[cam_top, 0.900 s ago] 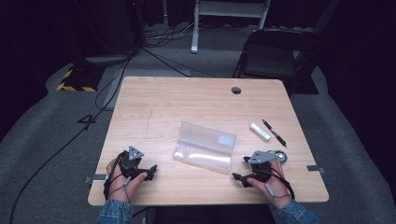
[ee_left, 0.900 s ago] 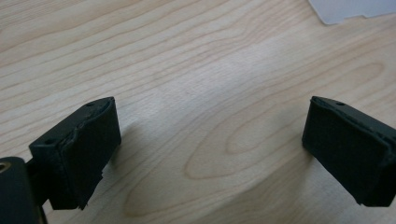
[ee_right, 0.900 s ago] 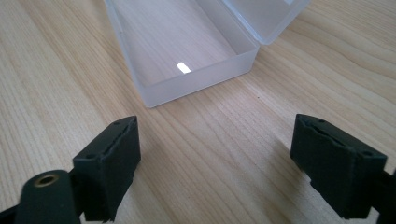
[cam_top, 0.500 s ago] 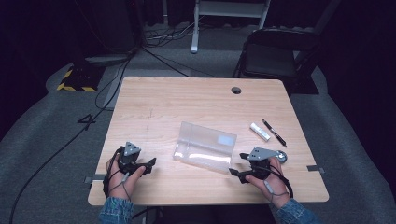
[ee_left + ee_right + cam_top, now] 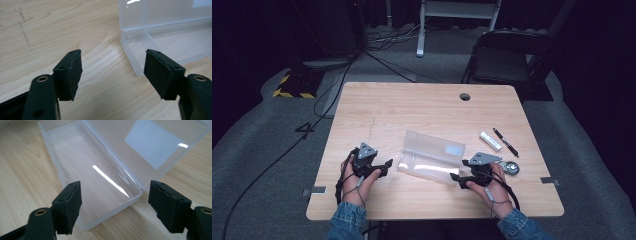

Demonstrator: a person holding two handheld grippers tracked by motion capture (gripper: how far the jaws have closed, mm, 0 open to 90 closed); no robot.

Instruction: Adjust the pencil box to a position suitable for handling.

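A clear plastic box (image 5: 432, 160) lies open on the wooden table (image 5: 412, 110), its lid standing up at the back with a white label on it. My left gripper (image 5: 387, 164) rests just left of the box, jaws open and pointing at its left end. In the left gripper view the gripper (image 5: 113, 65) holds nothing, and the box corner (image 5: 140, 50) lies a little ahead. My right gripper (image 5: 456, 177) sits at the box's right front end, open. In the right gripper view the gripper (image 5: 115, 192) frames the near corner of the empty box (image 5: 100, 170) without touching it.
To the right of the box lie a white tube (image 5: 490, 141), a black pen (image 5: 505, 142) and a small round metal item (image 5: 512, 168) beside my right hand. A cable hole (image 5: 465, 96) sits near the table's far edge. A dark chair (image 5: 507, 60) stands behind.
My left gripper has moved away from the front edge and toward the box's left end. My right gripper has shifted left, closer to the box's right end.
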